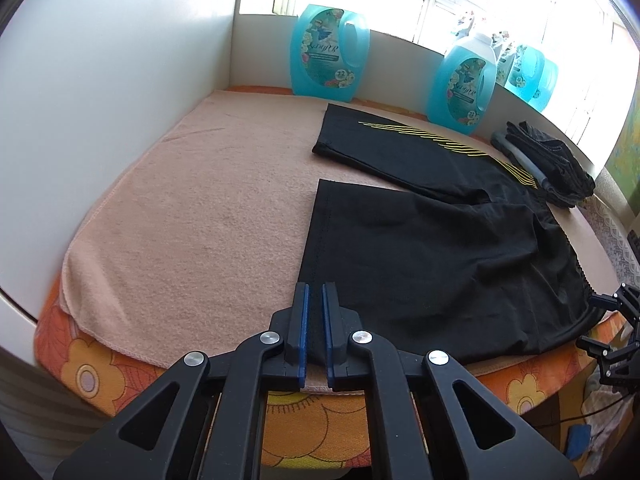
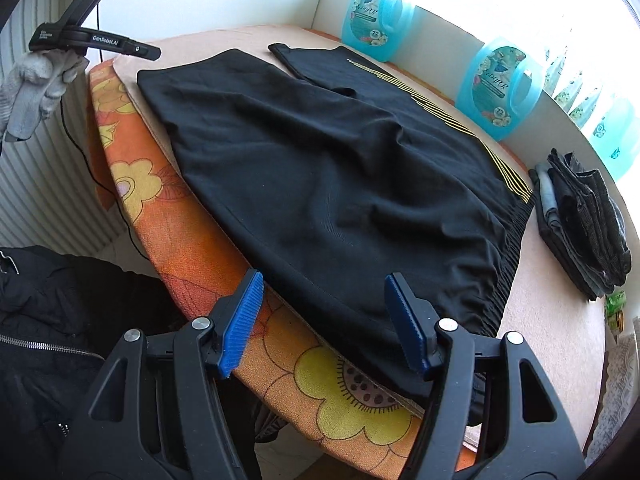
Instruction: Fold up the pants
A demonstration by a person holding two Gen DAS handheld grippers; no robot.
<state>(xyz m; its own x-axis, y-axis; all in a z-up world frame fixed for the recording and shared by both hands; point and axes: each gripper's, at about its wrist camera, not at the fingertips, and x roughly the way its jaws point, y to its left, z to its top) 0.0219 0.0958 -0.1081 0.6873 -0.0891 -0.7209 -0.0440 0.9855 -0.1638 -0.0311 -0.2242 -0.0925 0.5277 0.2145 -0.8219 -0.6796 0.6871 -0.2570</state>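
Black pants (image 1: 420, 248) with yellow side stripes lie spread flat on a peach towel (image 1: 192, 208), legs pointing left and waistband to the right. My left gripper (image 1: 315, 300) sits at the near leg's hem corner, jaws shut with dark fabric pinched between the blue pads. The right wrist view shows the same pants (image 2: 320, 168), with the left gripper (image 2: 154, 54) in a gloved hand (image 2: 36, 80) at the far leg end. My right gripper (image 2: 326, 312) stands open over the near waistband corner, fabric between its pads but untouched. From the left wrist view the right gripper (image 1: 592, 322) shows at the right edge.
Blue detergent bottles (image 1: 328, 52) (image 1: 462, 84) line the back wall. A stack of folded dark clothes (image 2: 584, 220) lies right of the waistband. An orange flowered cover (image 2: 160, 216) drapes the front edge. A radiator (image 2: 48, 184) and a black jacket (image 2: 48, 320) are below left.
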